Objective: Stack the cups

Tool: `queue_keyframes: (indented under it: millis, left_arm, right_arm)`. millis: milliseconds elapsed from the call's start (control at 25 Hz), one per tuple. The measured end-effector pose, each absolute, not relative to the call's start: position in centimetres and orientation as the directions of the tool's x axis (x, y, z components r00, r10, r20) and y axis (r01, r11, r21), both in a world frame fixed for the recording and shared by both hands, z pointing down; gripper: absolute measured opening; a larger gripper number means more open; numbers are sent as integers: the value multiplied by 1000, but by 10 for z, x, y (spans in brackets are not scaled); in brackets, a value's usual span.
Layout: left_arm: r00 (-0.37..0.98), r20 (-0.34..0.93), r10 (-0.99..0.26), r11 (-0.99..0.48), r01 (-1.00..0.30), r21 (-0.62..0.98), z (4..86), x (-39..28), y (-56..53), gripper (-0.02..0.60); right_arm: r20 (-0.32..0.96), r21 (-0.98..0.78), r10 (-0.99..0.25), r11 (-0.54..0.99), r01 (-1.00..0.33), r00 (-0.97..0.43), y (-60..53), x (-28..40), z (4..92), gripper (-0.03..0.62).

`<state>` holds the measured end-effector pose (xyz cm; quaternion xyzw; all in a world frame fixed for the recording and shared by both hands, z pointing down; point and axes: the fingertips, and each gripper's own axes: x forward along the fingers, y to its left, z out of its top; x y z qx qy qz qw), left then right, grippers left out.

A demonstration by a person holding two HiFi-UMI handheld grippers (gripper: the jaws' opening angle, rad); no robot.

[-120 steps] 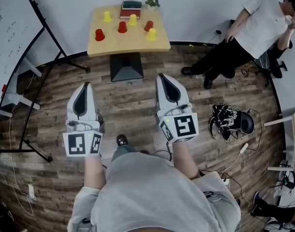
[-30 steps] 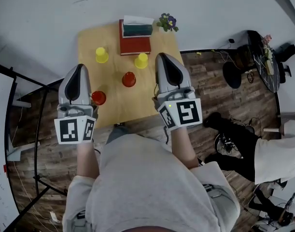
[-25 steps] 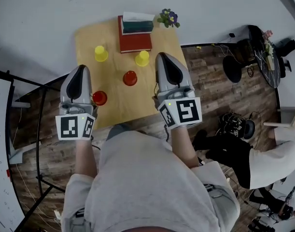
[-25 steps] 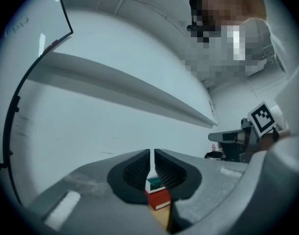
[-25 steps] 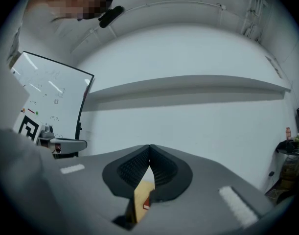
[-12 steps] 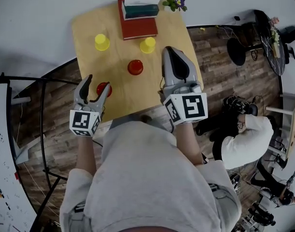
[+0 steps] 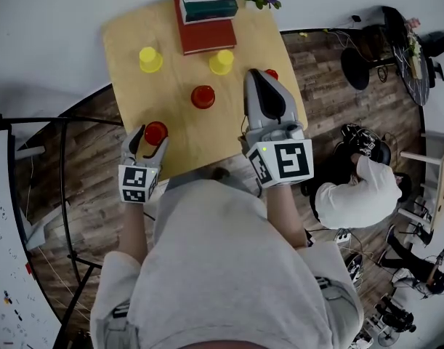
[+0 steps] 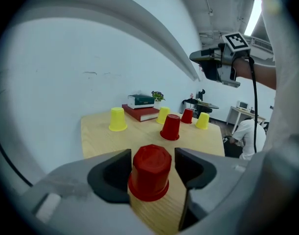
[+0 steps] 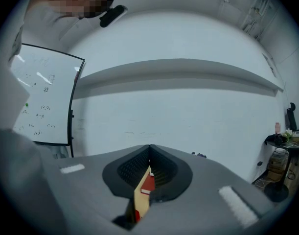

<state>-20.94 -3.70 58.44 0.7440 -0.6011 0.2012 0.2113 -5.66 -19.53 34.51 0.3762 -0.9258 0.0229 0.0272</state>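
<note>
I can read no text from here: the whiteboard (image 9: 46, 97) writing is too small, and the books (image 7: 203, 36) on the table (image 7: 171, 93) show no legible title

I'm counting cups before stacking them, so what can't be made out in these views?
- Head view: the right gripper hides one yellow cup completely and most of a red cup.
- Right gripper view: its shut fingers block all but a sliver of the table.
- All views: the print on the books is too small to read.
</note>
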Motion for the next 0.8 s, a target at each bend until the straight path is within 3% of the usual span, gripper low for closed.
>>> queue_keyframes:
  millis: [80,800]
  left_arm:
    - [192,566,-802,-188,-980,67,588,-210,-36,258]
    - [302,503,-810,-343,-939,12,563,-186,-145,253]
  right_arm:
    - [68,-23,-697,714,-700,-713,-195,-56,346,3]
    - [88,-16,-795,601,-799,-600,-199,-7,349,3]
